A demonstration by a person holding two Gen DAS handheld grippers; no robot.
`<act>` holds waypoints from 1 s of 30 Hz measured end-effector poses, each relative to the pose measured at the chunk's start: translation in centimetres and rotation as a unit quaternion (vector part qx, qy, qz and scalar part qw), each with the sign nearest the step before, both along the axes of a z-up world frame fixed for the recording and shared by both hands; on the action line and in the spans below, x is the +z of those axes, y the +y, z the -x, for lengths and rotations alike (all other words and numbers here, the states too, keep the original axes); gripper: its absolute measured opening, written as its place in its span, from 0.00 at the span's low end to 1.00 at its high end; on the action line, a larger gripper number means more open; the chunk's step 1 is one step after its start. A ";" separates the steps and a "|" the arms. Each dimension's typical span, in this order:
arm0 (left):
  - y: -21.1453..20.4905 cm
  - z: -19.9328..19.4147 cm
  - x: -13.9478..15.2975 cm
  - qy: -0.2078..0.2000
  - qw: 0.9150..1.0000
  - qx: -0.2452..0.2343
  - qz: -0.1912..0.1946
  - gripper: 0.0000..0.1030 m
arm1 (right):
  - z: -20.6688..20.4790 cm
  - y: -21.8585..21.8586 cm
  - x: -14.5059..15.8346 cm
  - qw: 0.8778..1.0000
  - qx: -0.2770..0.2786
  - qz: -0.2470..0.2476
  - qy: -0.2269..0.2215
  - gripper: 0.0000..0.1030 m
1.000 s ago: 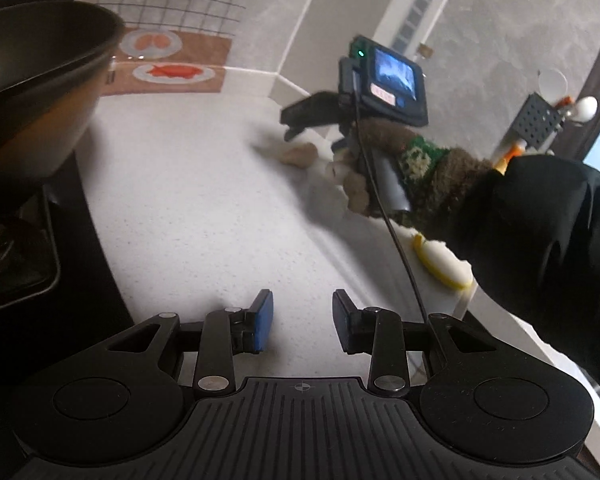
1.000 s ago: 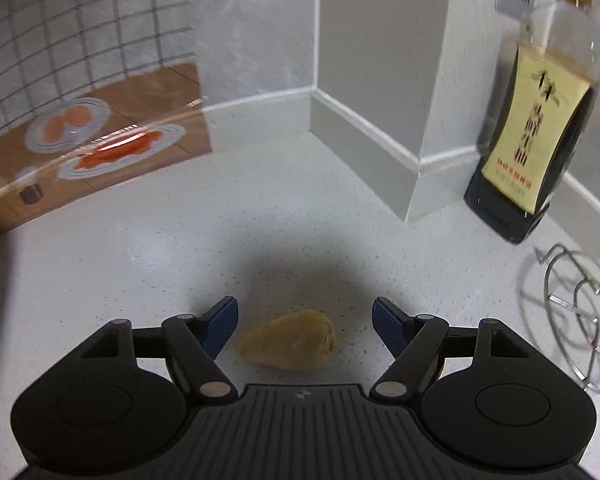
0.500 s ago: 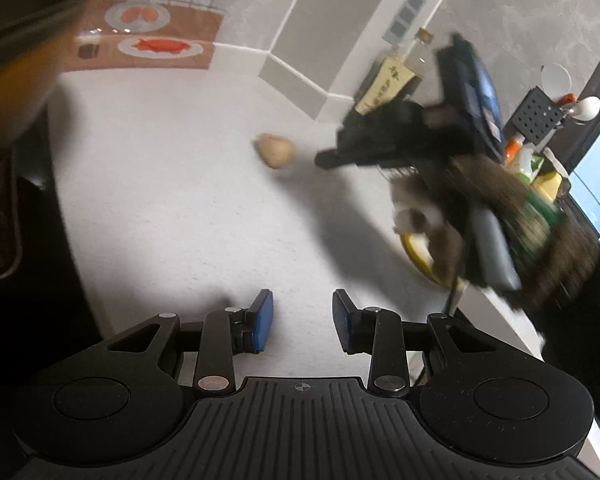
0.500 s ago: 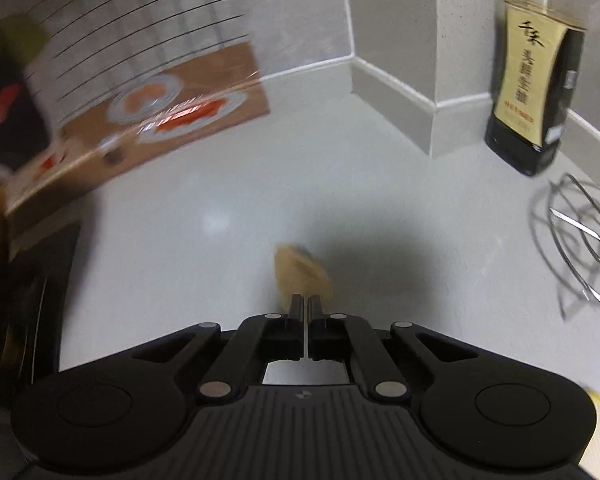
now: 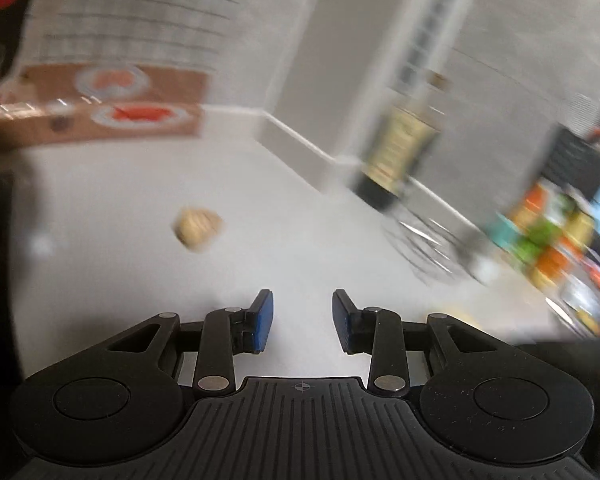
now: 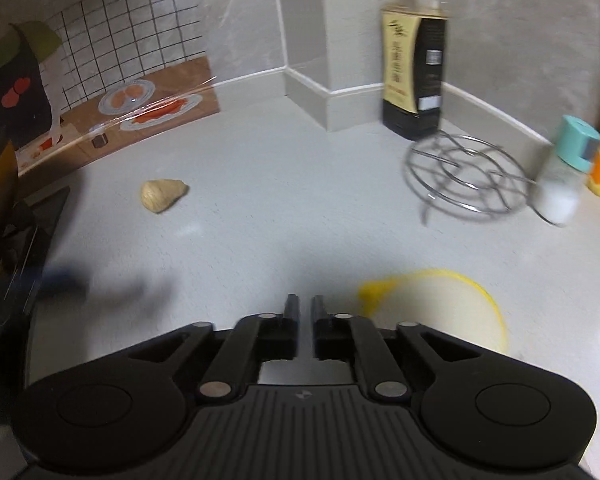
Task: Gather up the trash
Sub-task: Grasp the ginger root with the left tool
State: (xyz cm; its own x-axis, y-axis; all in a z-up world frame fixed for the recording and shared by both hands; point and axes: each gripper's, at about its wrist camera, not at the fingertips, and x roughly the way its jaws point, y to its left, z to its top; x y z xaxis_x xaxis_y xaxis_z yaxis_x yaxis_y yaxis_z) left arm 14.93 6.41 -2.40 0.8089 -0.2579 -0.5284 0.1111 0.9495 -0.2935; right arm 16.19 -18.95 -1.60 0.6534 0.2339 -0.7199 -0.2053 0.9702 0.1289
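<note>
A: Where is the trash?

B: A tan scrap (image 6: pixel 163 195) lies loose on the white counter (image 6: pixel 284 208), well ahead and to the left of the right claw (image 6: pixel 305 307). Neither claw touches it. In the left wrist view it is a blurred lump (image 5: pixel 198 229) ahead and left of the left claw (image 5: pixel 302 312).

A: And the claws?

B: The left claw is released, its blue pads (image 5: pixel 263 320) apart with only bare counter between them. The right claw's jaws are opening from a narrow slit, nothing between them.

A: What lies around?

B: A yellow-rimmed round thing (image 6: pixel 444 304) on the counter just right of the right claw; I cannot tell what it is. Farther back, a dark sauce bottle (image 6: pixel 414 68) stands by the wall corner, a wire rack (image 6: pixel 466 176) beside it, and a small bottle with a teal cap (image 6: pixel 564 172) touching the rack's right edge.
</note>
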 end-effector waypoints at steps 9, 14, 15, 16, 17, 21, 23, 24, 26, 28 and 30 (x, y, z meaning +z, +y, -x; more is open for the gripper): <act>3.0 -12.8 -1.4 -0.040 0.984 0.149 -0.094 0.35 | 3.8 -2.5 -0.7 0.999 -0.022 -0.004 -0.035 0.48; 5.5 -18.3 -3.2 0.000 0.986 0.161 -0.047 0.35 | 4.1 -3.2 -2.2 0.999 -0.034 -0.012 -0.025 0.49; 5.5 -19.0 -3.6 0.006 0.987 0.155 -0.041 0.35 | 4.1 -3.4 -2.5 0.999 -0.038 -0.015 -0.019 0.49; 5.3 -19.4 -4.0 0.010 0.988 0.145 -0.041 0.37 | 4.0 -3.4 -2.8 0.999 -0.043 -0.017 -0.015 0.49; 4.9 -19.6 -4.3 0.008 0.989 0.139 -0.051 0.37 | 3.9 -3.5 -3.1 0.999 -0.047 -0.018 -0.012 0.49; 3.2 -19.8 -4.6 0.005 0.989 0.115 -0.090 0.38 | 3.7 -3.7 -3.5 0.998 -0.059 -0.021 -0.011 0.49; 2.8 -19.6 -4.7 0.005 0.990 0.106 -0.092 0.38 | 3.6 -3.8 -3.4 0.998 -0.063 -0.024 -0.013 0.49; 2.6 -19.3 -4.8 0.006 0.990 0.101 -0.094 0.38 | 3.5 -3.9 -3.4 0.997 -0.065 -0.026 -0.014 0.49; 2.4 -18.9 -4.7 0.006 0.991 0.094 -0.098 0.38 | 3.6 -3.9 -3.3 0.997 -0.066 -0.029 -0.017 0.50; 2.2 -18.1 -4.7 0.007 0.992 0.083 -0.098 0.39 | 3.5 -3.9 -3.3 0.997 -0.065 -0.025 -0.022 0.55; 2.0 -17.5 -4.6 0.012 0.992 0.074 -0.105 0.40 | 3.4 -3.9 -3.5 0.997 -0.065 -0.018 -0.028 0.58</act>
State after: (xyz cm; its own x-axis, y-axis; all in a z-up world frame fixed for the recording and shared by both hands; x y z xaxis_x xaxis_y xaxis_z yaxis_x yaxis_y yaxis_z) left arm 32.38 8.38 -7.00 0.8164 -0.0192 -0.5772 -0.0390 0.9953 -0.0882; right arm 12.74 -22.86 -5.10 0.7188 0.1698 -0.6741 -0.0862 0.9840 0.1559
